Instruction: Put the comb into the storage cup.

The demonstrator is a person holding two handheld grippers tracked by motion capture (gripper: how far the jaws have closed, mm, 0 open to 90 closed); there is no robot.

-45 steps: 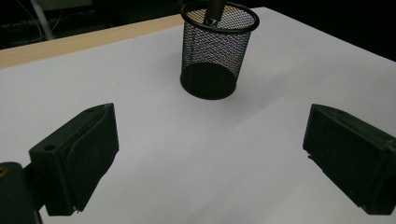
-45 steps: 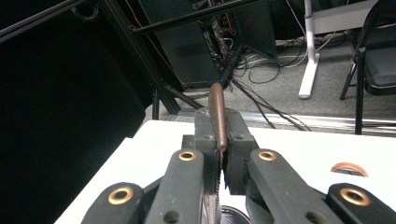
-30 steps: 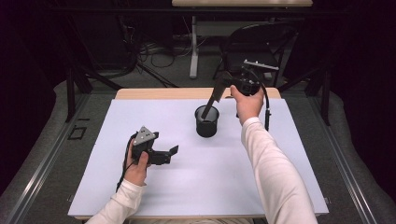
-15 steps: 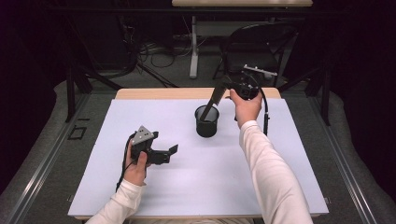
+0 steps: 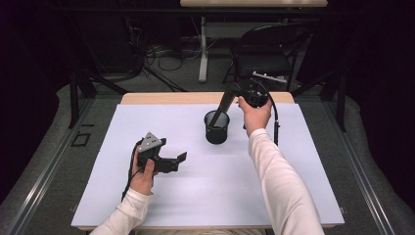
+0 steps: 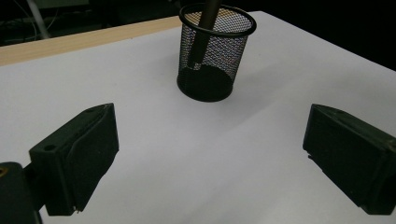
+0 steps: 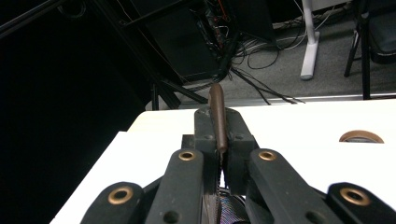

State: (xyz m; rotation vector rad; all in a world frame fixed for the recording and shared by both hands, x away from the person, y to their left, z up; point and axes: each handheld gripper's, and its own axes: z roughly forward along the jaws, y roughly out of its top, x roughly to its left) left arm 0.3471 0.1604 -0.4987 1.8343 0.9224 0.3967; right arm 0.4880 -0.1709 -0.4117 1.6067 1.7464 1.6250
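A black mesh cup (image 5: 217,128) stands upright at the back middle of the white sheet (image 5: 195,196). My right gripper (image 5: 234,94) hangs above and right of it, shut on a dark brown pen (image 5: 222,105) that slants down into the cup. In the left gripper view the pen (image 6: 203,32) passes the rim of the cup (image 6: 215,70), its tip inside. In the right gripper view the pen (image 7: 217,116) sits pinched between the jaws of my right gripper (image 7: 219,140). My left gripper (image 5: 177,161) rests on the sheet at front left, open and holding nothing (image 6: 210,158).
A wooden table edge (image 5: 166,98) runs behind the sheet. Beyond it are a dark chair (image 5: 266,49), a white post (image 5: 203,54) and floor cables. Metal rails (image 5: 44,161) flank the table. A brown round disc (image 7: 361,136) lies on the table surface.
My right gripper has sunk slightly, bringing the pen deeper into the mesh cup. The left gripper has stayed where it was.
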